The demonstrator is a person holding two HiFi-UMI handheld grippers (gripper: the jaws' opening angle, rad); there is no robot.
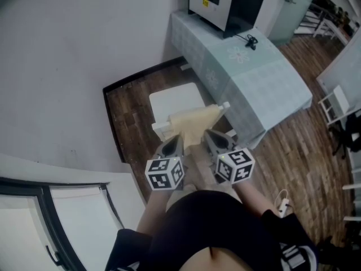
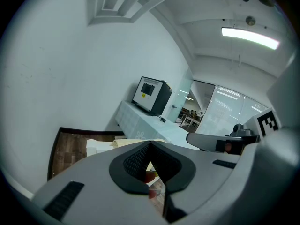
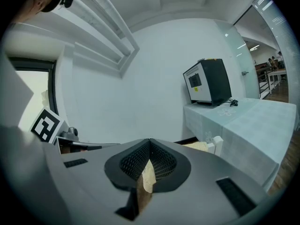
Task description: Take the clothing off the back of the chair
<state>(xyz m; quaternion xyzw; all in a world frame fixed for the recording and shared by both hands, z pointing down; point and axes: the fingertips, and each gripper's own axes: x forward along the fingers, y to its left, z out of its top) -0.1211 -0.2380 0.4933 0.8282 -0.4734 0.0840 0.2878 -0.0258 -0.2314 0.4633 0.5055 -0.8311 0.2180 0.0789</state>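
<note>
Though white-walled, dark wood floor [image 1: 128, 113].

The head view looks steeply down from above the person onto the left tongs [image 1: 176, 139], right tongs [image 1: 210, 134] and chair [image 1: 175, 101] at 12 o'clock. Each gripper view rides close behind its jaws, facing forward. All 3 views share the cream clothing [image 1: 194, 120], table [image 1: 265, 78] and black machine [image 1: 228, 1].

Cream clothing [image 1: 194, 120], white chair [image 1: 175, 101], dark wood floor [image 1: 128, 113].
Pale mint check with white flowers on the desk [image 1: 271, 81]; the box [image 1: 243, 5] there is black and white.
</note>
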